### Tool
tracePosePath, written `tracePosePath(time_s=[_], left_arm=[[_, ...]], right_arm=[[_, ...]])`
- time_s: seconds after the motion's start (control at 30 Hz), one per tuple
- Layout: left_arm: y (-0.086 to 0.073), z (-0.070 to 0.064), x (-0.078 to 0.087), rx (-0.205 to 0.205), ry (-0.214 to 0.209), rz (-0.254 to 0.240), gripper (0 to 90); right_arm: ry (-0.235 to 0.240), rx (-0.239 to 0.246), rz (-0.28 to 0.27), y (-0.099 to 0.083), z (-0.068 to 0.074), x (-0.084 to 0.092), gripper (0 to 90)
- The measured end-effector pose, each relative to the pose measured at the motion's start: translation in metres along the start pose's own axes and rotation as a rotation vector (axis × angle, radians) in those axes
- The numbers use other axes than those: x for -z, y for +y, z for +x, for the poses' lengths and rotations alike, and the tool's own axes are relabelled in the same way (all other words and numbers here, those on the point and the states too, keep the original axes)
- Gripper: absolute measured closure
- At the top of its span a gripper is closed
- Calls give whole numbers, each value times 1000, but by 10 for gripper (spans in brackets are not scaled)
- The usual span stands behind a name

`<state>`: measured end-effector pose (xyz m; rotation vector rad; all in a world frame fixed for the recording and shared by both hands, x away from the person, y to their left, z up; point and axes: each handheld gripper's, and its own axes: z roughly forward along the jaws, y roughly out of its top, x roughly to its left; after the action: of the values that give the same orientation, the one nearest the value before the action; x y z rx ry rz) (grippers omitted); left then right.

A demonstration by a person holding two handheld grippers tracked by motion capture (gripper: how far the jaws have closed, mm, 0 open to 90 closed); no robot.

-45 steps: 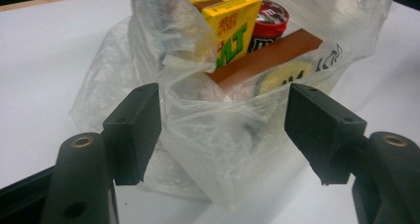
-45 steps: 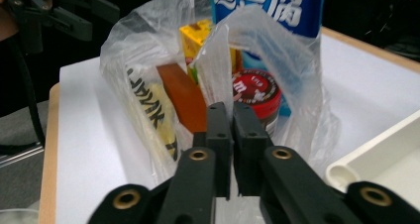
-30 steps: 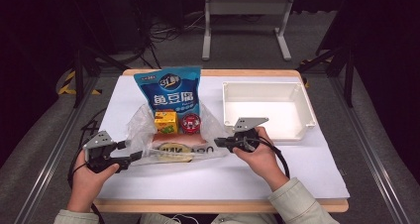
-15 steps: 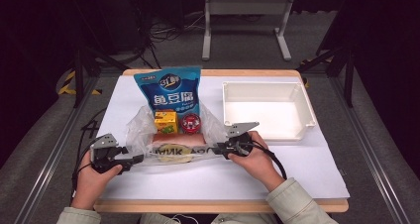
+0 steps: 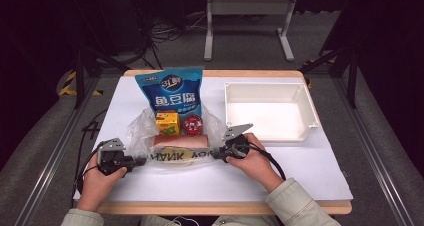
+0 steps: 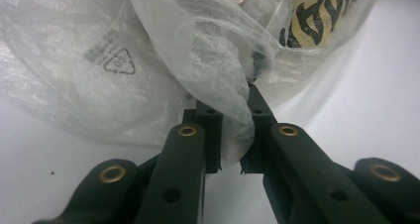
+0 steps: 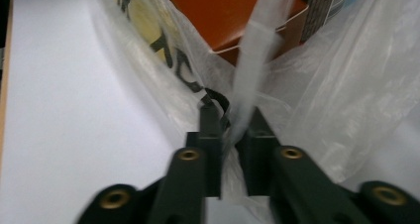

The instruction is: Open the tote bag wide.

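Observation:
A clear plastic bag (image 5: 175, 156) printed THANK YOU lies on the white table (image 5: 300, 171), mouth toward the far side. A blue snack pouch (image 5: 171, 93) sticks out of it, with a yellow carton (image 5: 167, 123), a red can (image 5: 192, 124) and an orange box (image 5: 181, 141) inside. My left gripper (image 5: 137, 161) is at the bag's left edge. Its jaws have just been closing and pinch a fold of the film (image 6: 233, 135). My right gripper (image 5: 215, 155) is shut on the bag's right edge, with film caught between its jaws (image 7: 230, 135).
An empty white tray (image 5: 272, 134) stands at the right rear of the table, just beyond my right hand. A metal stand and cables are on the dark floor behind. Bare white tabletop lies along the front edge.
Both hands have sunk toward the table and drawn in to the bag's two sides. The left jaws have closed on the film.

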<state>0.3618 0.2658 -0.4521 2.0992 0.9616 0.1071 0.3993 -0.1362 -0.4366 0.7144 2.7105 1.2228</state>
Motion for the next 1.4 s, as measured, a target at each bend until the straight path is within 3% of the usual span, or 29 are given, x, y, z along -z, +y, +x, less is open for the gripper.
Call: tracePosePath(time_s=[0.17, 0.4, 0.5, 0.7, 0.83, 0.97, 1.2, 1.33, 1.4], left_arm=[[-1, 2, -1, 8, -12, 9, 841], [-1, 3, -2, 21, -15, 18, 815], [0, 1, 2, 29, -16, 17, 720], [9, -5, 23, 22, 18, -51, 409], [17, -13, 38, -7, 42, -97, 312], [29, -25, 49, -47, 54, -140, 320], [44, -45, 54, -121, 41, -162, 351], [51, -51, 51, -150, 1, -182, 485], [53, -51, 49, -150, -11, -184, 507]], right_arm=[[11, 16, 51, -1, 2, 2, 896], [-22, 1, 87, -7, -5, 8, 899], [-28, -3, 88, -8, -6, 8, 899], [-28, -5, 84, -8, -6, 8, 898], [-27, -10, 79, -8, -5, 9, 898], [-28, -11, 74, -7, -4, 9, 897], [-30, -10, 60, -7, -2, 11, 896], [-31, -12, 48, -7, 0, 13, 895], [-32, -11, 39, -7, 0, 14, 895]])
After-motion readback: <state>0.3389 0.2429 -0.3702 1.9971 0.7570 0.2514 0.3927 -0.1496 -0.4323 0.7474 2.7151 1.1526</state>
